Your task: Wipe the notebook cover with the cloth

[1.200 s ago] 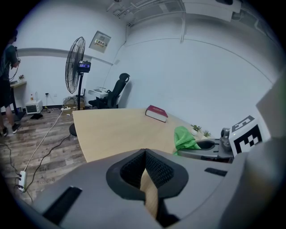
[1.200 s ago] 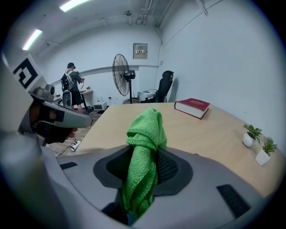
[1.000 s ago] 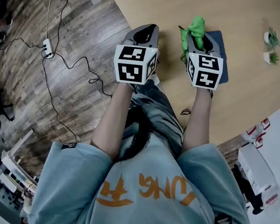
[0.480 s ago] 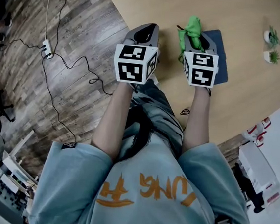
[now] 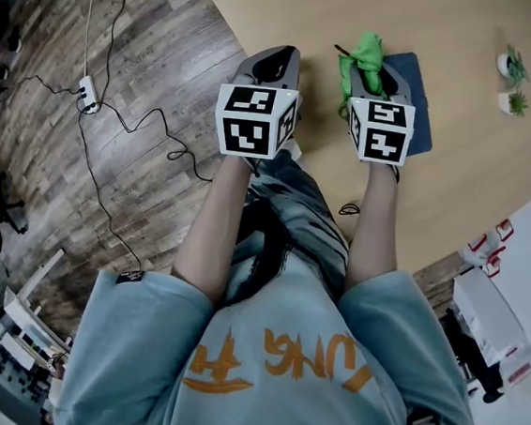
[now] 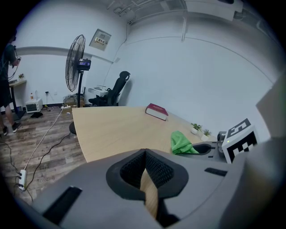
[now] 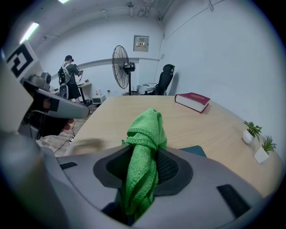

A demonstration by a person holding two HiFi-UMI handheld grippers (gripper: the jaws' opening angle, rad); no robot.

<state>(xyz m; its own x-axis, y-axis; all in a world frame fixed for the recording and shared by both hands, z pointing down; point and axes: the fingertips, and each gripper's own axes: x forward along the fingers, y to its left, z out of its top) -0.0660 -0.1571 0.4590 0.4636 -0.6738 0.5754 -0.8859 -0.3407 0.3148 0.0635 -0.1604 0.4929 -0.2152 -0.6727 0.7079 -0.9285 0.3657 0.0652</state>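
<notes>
Fingers (image 5: 399,81) of right gripper (image 5: 375,72), head view: closed on green cloth (image 5: 365,52), a bunch sticking out past the tips, upper middle of frame. Dark blue notebook (image 5: 422,120) lies flat on table (image 5: 471,49), under and right of that gripper. Left gripper (image 5: 276,62) hovers alongside, near the table's edge. Both forearms reach forward, roughly parallel.

Left gripper view: jaws nearly together, only a thin slit, nothing held.

Right gripper view: jaws clamp the cloth mid-fold; a notebook corner shows just right of it, mid-frame.

Judgement: cloth is soft and light and will drape and drag; grip looks adequate. Notebook looks thin and may slide under wiping, so pin a corner with the free gripper.
</notes>
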